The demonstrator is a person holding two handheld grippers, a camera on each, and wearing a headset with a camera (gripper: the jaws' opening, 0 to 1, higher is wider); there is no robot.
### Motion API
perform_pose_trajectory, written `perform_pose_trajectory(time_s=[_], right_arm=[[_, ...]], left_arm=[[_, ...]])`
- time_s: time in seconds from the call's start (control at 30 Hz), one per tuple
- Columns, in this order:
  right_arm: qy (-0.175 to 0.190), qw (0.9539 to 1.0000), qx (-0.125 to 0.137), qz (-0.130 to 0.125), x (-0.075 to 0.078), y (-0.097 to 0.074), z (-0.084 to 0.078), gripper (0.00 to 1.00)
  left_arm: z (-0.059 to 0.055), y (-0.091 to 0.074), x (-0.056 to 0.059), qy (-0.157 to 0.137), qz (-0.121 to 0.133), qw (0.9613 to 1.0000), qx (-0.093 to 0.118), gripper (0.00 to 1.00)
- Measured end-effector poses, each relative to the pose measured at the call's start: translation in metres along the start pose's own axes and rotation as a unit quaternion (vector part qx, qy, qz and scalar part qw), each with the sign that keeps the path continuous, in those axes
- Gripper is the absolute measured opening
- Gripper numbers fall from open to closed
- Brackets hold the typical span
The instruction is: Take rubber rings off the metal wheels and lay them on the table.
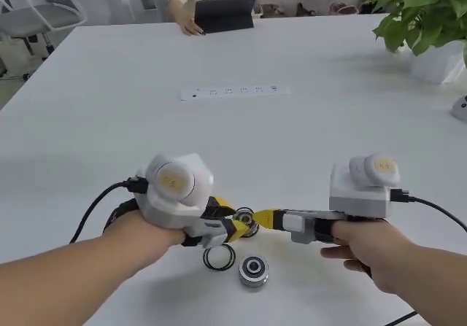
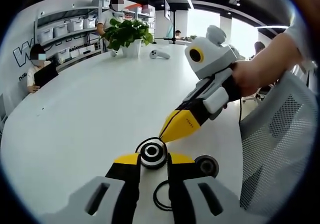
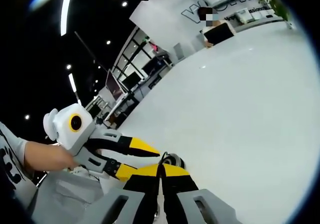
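My left gripper is shut on a small metal wheel, held just above the table. From the right, my right gripper meets that wheel, its yellow jaws shut on the thin black rubber ring at the wheel's edge. A second metal wheel lies on the table close to me. Loose black rubber rings lie beside it.
A white power strip lies mid-table. A potted plant stands at the far right, with a white device at the right edge. A person with a dark tablet sits at the far end. Gripper cables trail towards me.
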State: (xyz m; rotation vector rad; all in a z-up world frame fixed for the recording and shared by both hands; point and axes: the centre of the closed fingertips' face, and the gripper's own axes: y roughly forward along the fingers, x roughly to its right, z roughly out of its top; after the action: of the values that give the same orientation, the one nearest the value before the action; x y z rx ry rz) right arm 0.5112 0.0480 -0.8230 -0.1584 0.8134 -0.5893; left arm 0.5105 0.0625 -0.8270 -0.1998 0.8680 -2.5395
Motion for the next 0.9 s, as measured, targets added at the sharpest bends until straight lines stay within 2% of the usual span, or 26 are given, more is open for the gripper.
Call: perform_pose_trajectory(time_s=[0.23, 0.6, 0.9], right_arm=[[0.001, 1.0000, -0.002, 0.002, -0.002, 0.000, 0.000, 0.00], [-0.003, 1.0000, -0.004, 0.008, -0.010, -0.001, 0.001, 0.00], [-0.004, 0.9999, -0.002, 0.014, -0.014, -0.002, 0.005, 0.00]], left_arm=[[0.003, -0.013, 0.006, 0.009, -0.011, 0.9999, 0.009, 0.24], [0.010, -0.031, 0.009, 0.003, -0.017, 0.9995, 0.026, 0.37], [0.009, -0.046, 0.009, 0.002, -0.014, 0.9995, 0.030, 0.42]])
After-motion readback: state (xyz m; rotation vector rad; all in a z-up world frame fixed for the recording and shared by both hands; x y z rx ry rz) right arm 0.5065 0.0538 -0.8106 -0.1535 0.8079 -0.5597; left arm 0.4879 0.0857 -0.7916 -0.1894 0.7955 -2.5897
